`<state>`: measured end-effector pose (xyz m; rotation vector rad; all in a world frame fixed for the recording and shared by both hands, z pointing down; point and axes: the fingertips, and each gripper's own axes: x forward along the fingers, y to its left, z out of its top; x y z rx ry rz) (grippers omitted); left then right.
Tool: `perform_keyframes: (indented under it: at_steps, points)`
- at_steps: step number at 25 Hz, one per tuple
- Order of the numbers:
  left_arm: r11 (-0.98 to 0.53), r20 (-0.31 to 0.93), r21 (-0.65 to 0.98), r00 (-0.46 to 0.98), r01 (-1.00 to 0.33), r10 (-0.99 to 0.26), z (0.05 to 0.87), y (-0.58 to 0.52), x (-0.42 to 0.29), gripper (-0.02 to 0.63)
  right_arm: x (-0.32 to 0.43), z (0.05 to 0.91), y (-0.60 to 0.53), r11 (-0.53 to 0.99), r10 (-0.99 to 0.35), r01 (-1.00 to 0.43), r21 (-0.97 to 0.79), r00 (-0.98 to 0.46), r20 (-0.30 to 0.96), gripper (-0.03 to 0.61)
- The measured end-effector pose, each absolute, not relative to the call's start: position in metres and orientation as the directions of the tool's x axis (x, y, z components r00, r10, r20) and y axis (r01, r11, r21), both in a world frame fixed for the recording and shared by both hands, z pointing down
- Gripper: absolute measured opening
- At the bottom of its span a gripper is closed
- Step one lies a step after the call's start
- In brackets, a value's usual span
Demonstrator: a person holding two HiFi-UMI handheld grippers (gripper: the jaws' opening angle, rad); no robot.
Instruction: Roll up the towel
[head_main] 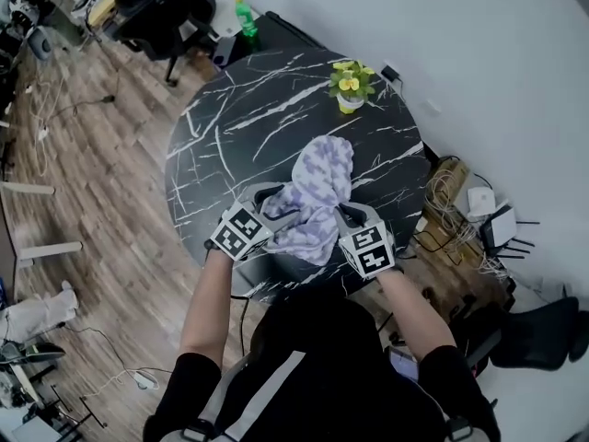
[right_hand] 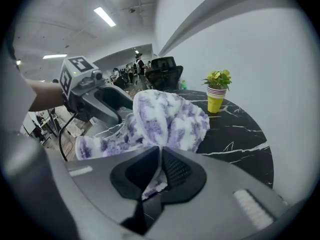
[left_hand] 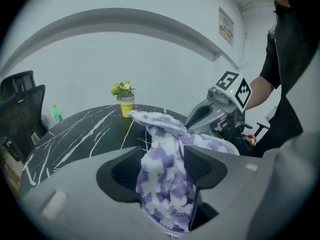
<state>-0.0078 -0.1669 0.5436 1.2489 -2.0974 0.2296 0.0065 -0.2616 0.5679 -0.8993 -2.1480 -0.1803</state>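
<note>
Round black marbled table [head_main: 230, 127], purple-white towel [head_main: 322, 178] and potted flowers [head_main: 350, 86] on it

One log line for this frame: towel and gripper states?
towel: bunched over table | left gripper: open, towel between jaws | right gripper: shut on towel | roll: not formed

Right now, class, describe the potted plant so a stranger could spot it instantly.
Find the round black marble-patterned table. At its far edge, beyond the purple-and-white towel, stands the potted plant: the only upright thing there, yellow flowers in a striped yellow cup.
</note>
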Motion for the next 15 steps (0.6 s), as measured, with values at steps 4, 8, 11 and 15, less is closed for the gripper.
perform_keyframes:
  at_steps: [4, 8, 11, 15]
  points:
    - [0.48, 0.702, 0.098, -0.282, -0.872, -0.654, 0.573, -0.182, -0.016, 0.299, 0.011, 0.571, -0.277, 0.757, 0.525, 0.633, -0.161, -0.443, 0.727, 0.031]
    - [0.449, 0.762, 0.104, -0.22, -0.887, -0.61, 0.602, -0.193, -0.011, 0.299, 0.016, 0.575, -0.292, 0.775, 0.505, 0.611, -0.163, -0.443, 0.741, 0.031]
    - [0.456, 0.76, 0.122, -0.212, -0.882, -0.615, 0.607, -0.201, -0.009, 0.293, 0.018, 0.577, -0.302, 0.782, 0.493, 0.603, -0.159, -0.442, 0.749, 0.031]
    - [0.433, 0.766, 0.128, -0.189, -0.892, -0.615, 0.613, -0.21, -0.005, 0.231, 0.019, 0.579, -0.311, 0.788, 0.48, 0.596, -0.152, -0.442, 0.758, 0.031]
